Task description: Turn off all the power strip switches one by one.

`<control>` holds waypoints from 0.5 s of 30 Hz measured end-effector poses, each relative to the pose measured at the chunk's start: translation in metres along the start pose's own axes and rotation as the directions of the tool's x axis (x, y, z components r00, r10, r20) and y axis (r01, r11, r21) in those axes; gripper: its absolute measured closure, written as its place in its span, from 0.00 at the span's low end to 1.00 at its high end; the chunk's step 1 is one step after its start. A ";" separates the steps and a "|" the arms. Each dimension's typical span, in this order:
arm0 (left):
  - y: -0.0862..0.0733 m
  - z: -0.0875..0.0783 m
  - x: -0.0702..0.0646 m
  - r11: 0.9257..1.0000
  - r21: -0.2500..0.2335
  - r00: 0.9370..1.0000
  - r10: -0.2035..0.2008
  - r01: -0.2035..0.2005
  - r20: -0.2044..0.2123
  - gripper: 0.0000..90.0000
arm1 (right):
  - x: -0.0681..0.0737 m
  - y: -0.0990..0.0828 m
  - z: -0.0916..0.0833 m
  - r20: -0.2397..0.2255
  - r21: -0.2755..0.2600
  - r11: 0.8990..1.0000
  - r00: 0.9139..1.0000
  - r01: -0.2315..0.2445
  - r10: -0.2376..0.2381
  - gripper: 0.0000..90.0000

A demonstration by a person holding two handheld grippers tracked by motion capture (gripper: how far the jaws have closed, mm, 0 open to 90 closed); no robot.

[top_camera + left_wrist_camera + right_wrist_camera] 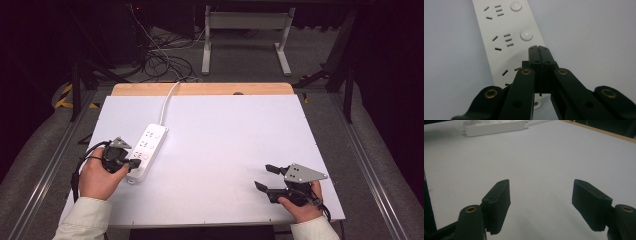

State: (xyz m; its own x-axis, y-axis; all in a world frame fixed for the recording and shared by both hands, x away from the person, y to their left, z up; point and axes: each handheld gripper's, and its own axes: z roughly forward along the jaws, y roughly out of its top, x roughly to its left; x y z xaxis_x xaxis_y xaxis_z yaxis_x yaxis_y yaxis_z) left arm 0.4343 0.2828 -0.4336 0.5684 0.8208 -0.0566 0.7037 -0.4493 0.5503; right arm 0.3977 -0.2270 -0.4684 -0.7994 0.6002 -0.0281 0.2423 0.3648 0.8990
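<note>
A white power strip point(146, 150) lies on the left part of the white table top point(225, 145), its cord point(168, 100) running to the far edge. My left gripper point(136, 163) is shut with nothing between its jaws, its tips over the strip's near end. In the left gripper view the closed tips point(539, 48) sit just below the middle round button point(526, 35) of the strip point(506, 30); whether they touch the strip I cannot tell. My right gripper point(264, 176) rests open at the near right, empty point(540, 192), far from the strip point(494, 126).
A wooden strip point(200, 89) borders the table's far edge. Behind it on the floor are tangled cables point(160, 55) and a white table frame point(245, 30). Metal rails point(50, 150) run along both sides of the table.
</note>
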 end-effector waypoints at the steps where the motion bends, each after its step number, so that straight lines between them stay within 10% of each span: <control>1: 0.000 0.000 0.000 1.000 0.005 1.000 0.005 -0.005 -0.003 1.00 | 0.000 0.000 0.000 -0.001 -0.001 1.000 1.000 -0.002 0.002 0.35; 15: 0.000 0.009 -0.003 0.999 0.039 1.000 0.018 -0.018 -0.010 1.00 | 0.000 0.000 0.000 0.000 0.003 1.000 1.000 0.000 0.000 0.35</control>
State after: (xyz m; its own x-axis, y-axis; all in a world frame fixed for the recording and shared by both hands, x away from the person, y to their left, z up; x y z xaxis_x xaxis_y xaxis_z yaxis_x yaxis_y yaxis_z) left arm 0.4365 0.2765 -0.4410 0.5766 0.8161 -0.0381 0.7097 -0.4772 0.5183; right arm 0.3978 -0.2276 -0.4686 -0.7995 0.6001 -0.0278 0.2440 0.3667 0.8978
